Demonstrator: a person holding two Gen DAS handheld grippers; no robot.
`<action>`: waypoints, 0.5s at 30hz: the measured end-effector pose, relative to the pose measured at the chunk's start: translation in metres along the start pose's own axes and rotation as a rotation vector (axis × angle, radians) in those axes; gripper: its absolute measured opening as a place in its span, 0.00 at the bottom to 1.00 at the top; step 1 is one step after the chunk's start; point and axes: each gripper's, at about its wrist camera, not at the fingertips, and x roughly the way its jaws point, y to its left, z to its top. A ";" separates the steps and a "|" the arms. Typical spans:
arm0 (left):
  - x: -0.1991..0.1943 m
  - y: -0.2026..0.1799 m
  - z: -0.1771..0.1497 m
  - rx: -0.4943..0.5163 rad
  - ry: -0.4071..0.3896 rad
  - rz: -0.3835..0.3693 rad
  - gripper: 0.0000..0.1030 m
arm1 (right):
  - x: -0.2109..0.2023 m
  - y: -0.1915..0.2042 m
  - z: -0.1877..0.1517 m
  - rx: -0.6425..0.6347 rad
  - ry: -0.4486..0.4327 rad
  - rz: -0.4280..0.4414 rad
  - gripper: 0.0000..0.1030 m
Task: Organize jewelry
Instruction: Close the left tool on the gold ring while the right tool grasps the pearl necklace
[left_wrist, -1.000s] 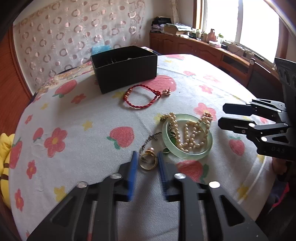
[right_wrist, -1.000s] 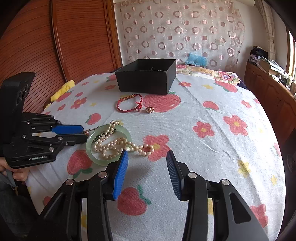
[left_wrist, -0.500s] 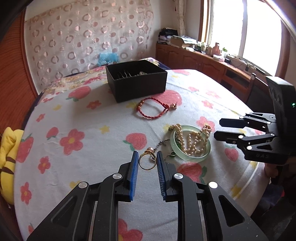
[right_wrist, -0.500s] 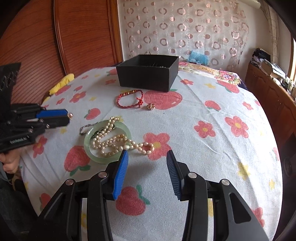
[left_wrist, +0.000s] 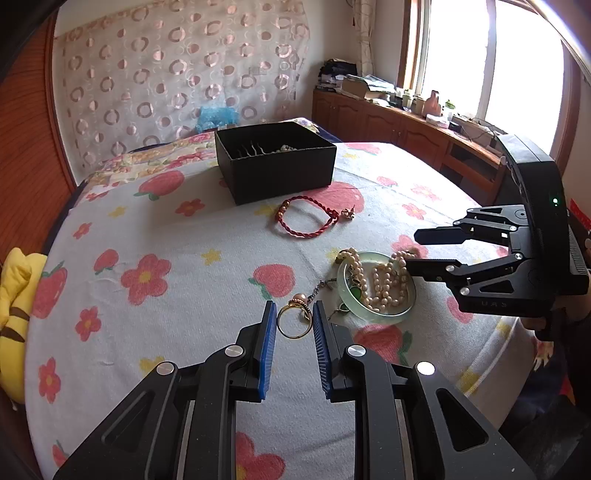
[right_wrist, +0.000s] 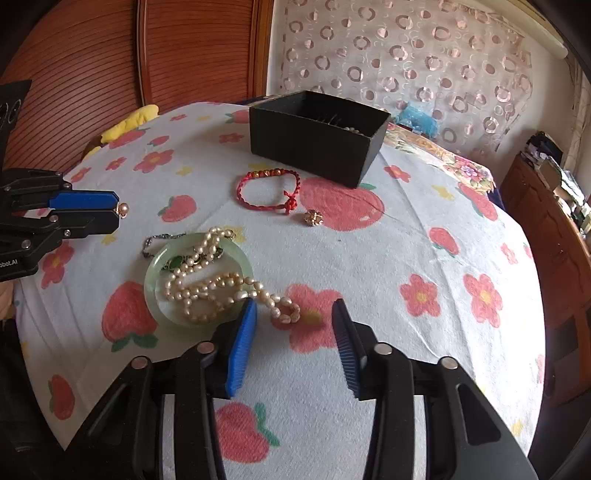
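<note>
Jewelry lies scattered on the strawberry-print cloth (right_wrist: 369, 258) in front of me. My left gripper (left_wrist: 294, 321) has its blue pads clamped on a gold ring (left_wrist: 293, 322), which I can see lifted clear of the cloth, its pearl top poking out past the fingertips in the right wrist view. My right gripper (right_wrist: 293, 317) is apart with its jaws closing, nothing pressed between them; the tail end of the pearl necklace (right_wrist: 218, 286) lies on the cloth between its fingertips. Most of that necklace is heaped inside the pale green jade bangle (right_wrist: 157, 291), with a thin metal chain (right_wrist: 155, 240) trailing out on the far side. Farther off lies the red cord bracelet (right_wrist: 267, 188), a small gold earring (right_wrist: 314, 217) just beside it, and behind them the open black box (right_wrist: 314, 144).
</note>
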 end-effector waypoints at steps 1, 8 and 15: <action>0.000 0.000 0.000 -0.001 0.000 0.000 0.18 | 0.000 0.000 0.000 0.004 -0.002 0.013 0.31; -0.001 0.000 -0.001 0.002 -0.001 -0.003 0.18 | 0.000 0.008 0.002 -0.035 -0.010 0.026 0.06; -0.001 0.001 -0.001 -0.004 -0.004 -0.002 0.18 | -0.011 0.001 0.006 0.014 -0.055 0.028 0.05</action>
